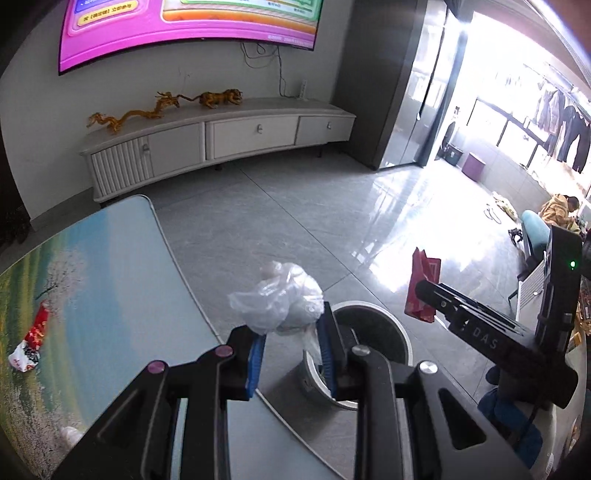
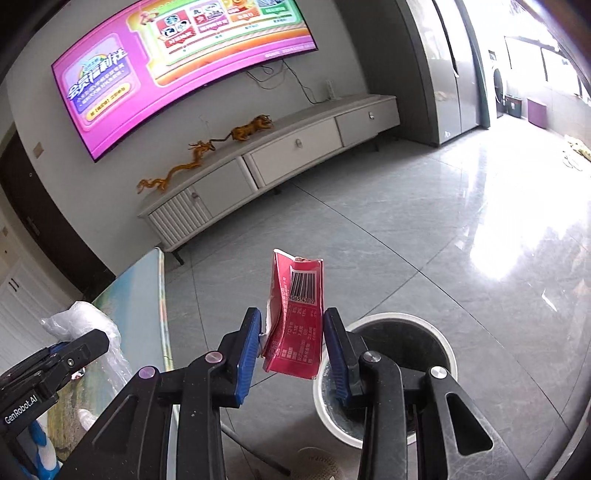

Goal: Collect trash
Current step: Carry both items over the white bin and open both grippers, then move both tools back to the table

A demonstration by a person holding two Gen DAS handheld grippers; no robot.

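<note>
My left gripper (image 1: 293, 328) is shut on a crumpled clear plastic bag (image 1: 280, 295) and holds it just above the near rim of a round bin (image 1: 402, 332) on the floor. My right gripper (image 2: 291, 332) is shut on a red paper packet (image 2: 295, 325) with a barcode, held upright just left of the bin (image 2: 447, 354). The packet (image 1: 423, 288) and the right gripper (image 1: 428, 295) also show in the left wrist view, beyond the bin. The bag (image 2: 81, 325) and the left gripper (image 2: 92, 347) show at the left in the right wrist view.
A table (image 1: 122, 280) with a landscape print stands left of the bin; a red-and-white wrapper (image 1: 31, 341) lies on it. A white TV cabinet (image 1: 221, 136) stands against the far wall under a large screen (image 1: 184, 29). Grey tiled floor (image 1: 295, 221) lies between.
</note>
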